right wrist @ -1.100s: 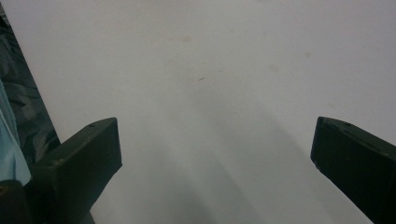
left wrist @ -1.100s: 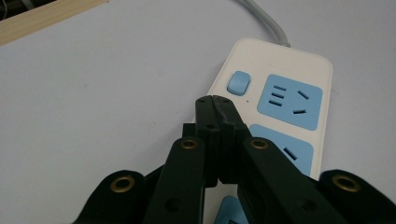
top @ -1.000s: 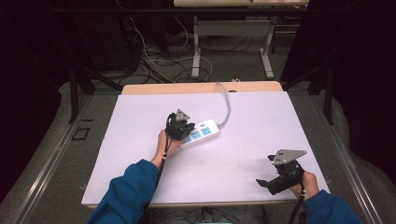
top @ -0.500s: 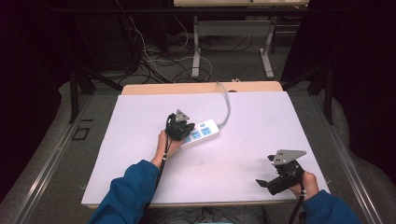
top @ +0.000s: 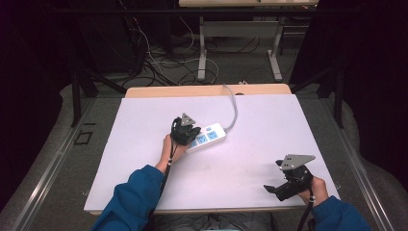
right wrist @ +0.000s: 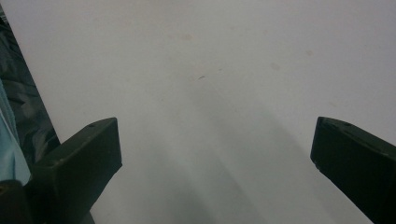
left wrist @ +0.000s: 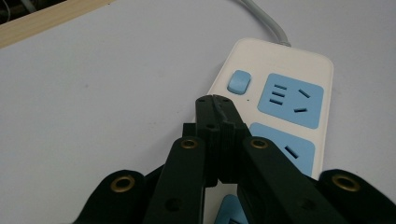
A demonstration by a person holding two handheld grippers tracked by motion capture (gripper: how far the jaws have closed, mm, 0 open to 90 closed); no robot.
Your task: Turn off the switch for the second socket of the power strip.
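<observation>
You have a white table (top: 144,163) under you, its far edge a strip of bare wood (top: 192,90). One thing lies flat on it — a white power strip (left wrist: 280,60) with blue sockets and a blue switch, right under and just ahead of your left jaws, its grey cord (top: 234,108) running away from them over the wooden edge. Ahead of and between your right jaws the white surface (right wrist: 210,70) carries a few faint specks — nothing more.

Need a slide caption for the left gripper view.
Shut left hand-held gripper poised over white power strip, near its blue switch.
</observation>
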